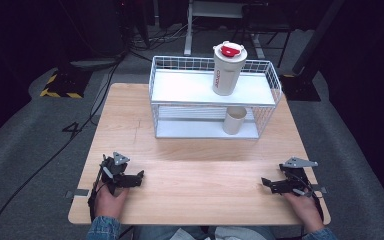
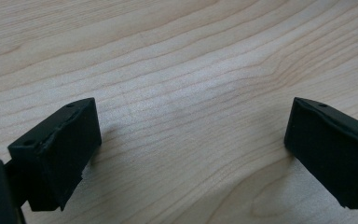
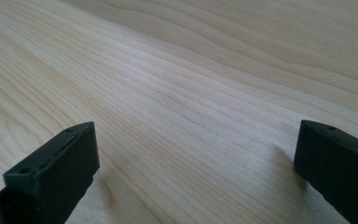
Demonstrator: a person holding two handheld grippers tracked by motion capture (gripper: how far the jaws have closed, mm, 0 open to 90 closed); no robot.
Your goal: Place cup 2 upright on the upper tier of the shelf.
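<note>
My left gripper rests on the wooden table near its front left, held by a hand. My right gripper rests near the front right, held by the other hand. In the left gripper view the left gripper has its jaws wide apart over bare wood. In the right gripper view the right gripper stands open the same way, with nothing between its jaws. A white wire shelf rack stands at the back middle of the table. On its top shelf stands a cream shaker bottle with a red lid. A beige cup sits on the lower shelf.
The table's front edge lies just behind both hands. Dark floor with cables surrounds the table, and a yellow-black striped base sits at the far left. Bare wood lies between the grippers and the rack.
</note>
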